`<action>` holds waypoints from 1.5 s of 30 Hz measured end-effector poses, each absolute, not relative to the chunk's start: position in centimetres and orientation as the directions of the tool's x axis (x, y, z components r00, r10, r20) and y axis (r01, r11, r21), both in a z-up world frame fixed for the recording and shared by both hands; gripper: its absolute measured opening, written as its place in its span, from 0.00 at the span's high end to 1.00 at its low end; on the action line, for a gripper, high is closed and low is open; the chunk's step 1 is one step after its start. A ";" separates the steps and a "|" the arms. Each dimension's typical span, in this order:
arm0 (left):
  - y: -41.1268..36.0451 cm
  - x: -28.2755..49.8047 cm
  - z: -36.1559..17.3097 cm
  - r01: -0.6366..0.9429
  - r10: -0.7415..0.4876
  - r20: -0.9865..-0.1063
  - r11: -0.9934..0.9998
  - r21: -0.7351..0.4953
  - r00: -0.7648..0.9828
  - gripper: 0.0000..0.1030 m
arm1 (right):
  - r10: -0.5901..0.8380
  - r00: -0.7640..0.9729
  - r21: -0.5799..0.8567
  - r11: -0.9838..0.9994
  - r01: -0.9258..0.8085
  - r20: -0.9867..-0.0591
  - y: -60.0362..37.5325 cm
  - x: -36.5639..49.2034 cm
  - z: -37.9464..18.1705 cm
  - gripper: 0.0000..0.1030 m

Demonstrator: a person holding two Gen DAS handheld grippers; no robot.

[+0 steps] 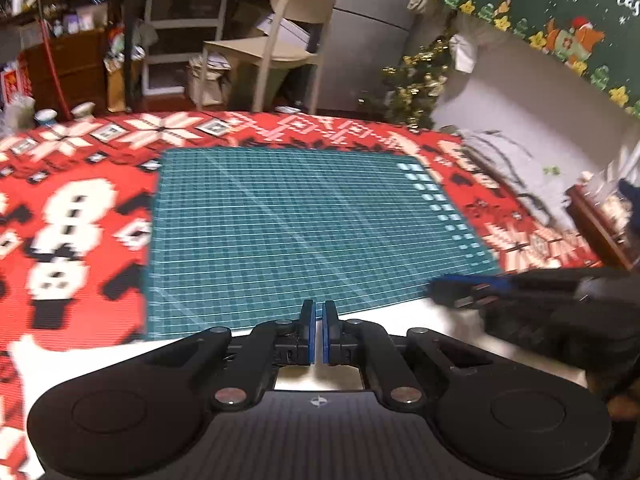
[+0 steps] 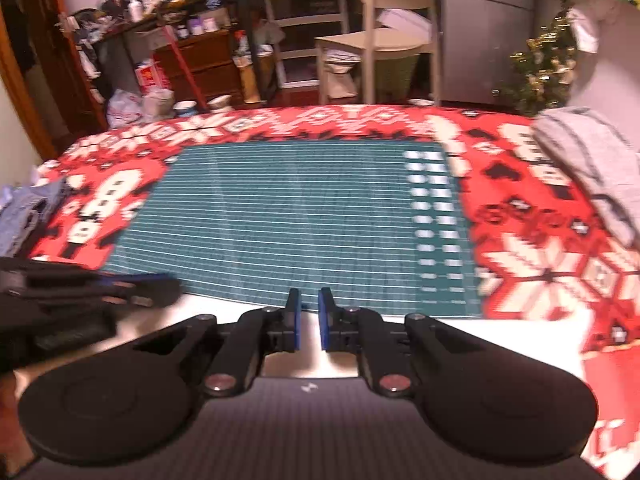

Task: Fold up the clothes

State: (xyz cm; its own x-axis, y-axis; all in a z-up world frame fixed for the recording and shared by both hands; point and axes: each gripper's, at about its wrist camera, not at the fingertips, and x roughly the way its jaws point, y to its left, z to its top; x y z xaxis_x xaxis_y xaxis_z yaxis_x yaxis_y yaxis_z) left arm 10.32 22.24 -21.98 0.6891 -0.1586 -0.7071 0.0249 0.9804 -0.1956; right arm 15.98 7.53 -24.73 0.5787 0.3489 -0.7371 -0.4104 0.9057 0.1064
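Left and right wrist views, both angled down over the tabletop (image 1: 80, 152). A red cloth (image 2: 540, 248) with white snowflake and snowman figures covers it; a green gridded mat (image 1: 288, 224) lies on the cloth, its surface bare and its near edge just ahead of both sets of fingertips. A white sheet (image 1: 400, 320), perhaps fabric, lies under both tools at the near edge; what it is cannot be told.

Left hand-held gripper (image 1: 319, 312): blue pads almost together, a thin slit between them, nothing visibly held. Right hand-held gripper (image 2: 309, 308): jaws narrow, a slightly wider gap, nothing visibly between the pads. Each tool shows blurred at the other view's edge, so the two stand side by side, near but apart.

Clothes: a grey garment (image 2: 592, 164) lies heaped at the right edge of the tabletop, well apart from both tools; a bluish garment (image 2: 28, 208) lies at the left edge.

Writing: "Christmas" in white script on a green banner (image 1: 560, 12) at upper right; the word above it is cut off.

Beyond the far edge stand a beige chair (image 1: 280, 40), cluttered shelves (image 2: 180, 20) and a small decorated tree (image 1: 416, 80).
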 end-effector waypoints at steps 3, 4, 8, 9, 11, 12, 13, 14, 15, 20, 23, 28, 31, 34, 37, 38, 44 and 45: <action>23.7 9.2 -21.8 -0.003 -0.091 -0.712 0.991 -0.130 0.696 0.94 | 0.292 0.603 0.062 0.926 -0.372 -0.742 5.2 16.2 -24.5 0.91; 24.2 8.9 -21.9 -0.013 -0.070 -0.712 0.994 -0.110 0.698 0.94 | 0.272 0.611 0.045 0.932 -0.361 -0.743 4.3 16.3 -24.5 0.91; 26.6 7.7 -21.7 -0.058 -0.017 -0.713 0.995 -0.080 0.700 0.94 | 0.197 0.641 -0.006 0.954 -0.300 -0.742 0.8 16.7 -24.4 0.92; 27.1 7.5 -21.6 -0.067 -0.005 -0.713 0.995 -0.072 0.701 0.94 | 0.179 0.647 -0.016 0.959 -0.283 -0.741 0.0 16.8 -24.3 0.92; 27.8 7.2 -21.6 -0.084 0.020 -0.713 0.995 -0.054 0.700 0.94 | 0.149 0.655 -0.025 0.968 -0.249 -0.740 -1.5 17.1 -24.3 0.92; 28.2 7.1 -21.5 -0.095 0.033 -0.714 0.994 -0.047 0.699 0.94 | 0.137 0.658 -0.027 0.972 -0.233 -0.740 -2.1 17.3 -24.3 0.92; 28.5 7.0 -21.4 -0.112 0.055 -0.716 0.993 -0.032 0.696 0.94 | 0.126 0.661 -0.028 0.976 -0.217 -0.740 -2.8 17.4 -24.2 0.92; 28.9 6.8 -21.3 -0.125 0.072 -0.716 0.992 -0.021 0.694 0.90 | 0.128 0.664 -0.019 0.978 -0.209 -0.737 -3.2 17.4 -24.1 0.92; 29.3 6.6 -21.2 -0.137 0.087 -0.716 0.990 -0.012 0.693 0.89 | 0.128 0.668 -0.011 0.980 -0.201 -0.733 -3.7 17.4 -23.9 0.92; 31.6 5.3 -20.4 -0.207 0.132 -0.711 0.978 -0.019 0.691 0.89 | 0.117 0.699 -0.003 0.986 -0.168 -0.706 -4.9 16.8 -23.1 0.87; 32.4 4.8 -20.2 -0.241 0.147 -0.715 0.970 -0.031 0.684 0.83 | 0.092 0.710 -0.012 0.990 -0.140 -0.698 -5.5 16.6 -22.9 0.75; 33.1 5.0 -21.1 -0.244 0.070 -0.740 0.961 -0.129 0.669 0.63 | 0.158 0.663 0.091 0.987 -0.136 -0.732 -6.2 17.5 -23.5 0.68; 33.8 5.4 -21.5 -0.278 0.049 -0.741 0.942 -0.189 0.669 0.68 | 0.165 0.645 0.092 0.985 -0.145 -0.746 -5.7 17.8 -24.0 0.76; 33.8 5.6 -21.4 -0.276 0.052 -0.727 0.942 -0.193 0.684 0.89 | 0.160 0.651 0.075 0.985 -0.157 -0.742 -5.1 17.7 -23.9 0.90; 33.5 5.6 -21.0 -0.268 0.069 -0.706 0.948 -0.174 0.705 0.90 | 0.161 0.675 0.077 0.985 -0.153 -0.720 -5.2 17.6 -23.4 0.91; 33.6 5.4 -20.7 -0.270 0.077 -0.691 0.947 -0.175 0.719 0.90 | 0.158 0.684 0.076 0.986 -0.148 -0.712 -5.3 17.6 -23.2 0.91; 34.0 7.0 -20.5 -0.276 0.102 -0.674 0.948 -0.156 0.732 0.90 | 0.159 0.700 0.112 0.987 -0.113 -0.697 -5.9 19.2 -23.2 0.91; 33.9 7.5 -21.0 -0.275 0.105 -0.688 0.951 -0.142 0.718 0.90 | 0.157 0.694 0.112 0.988 -0.110 -0.702 -5.8 19.6 -23.6 0.91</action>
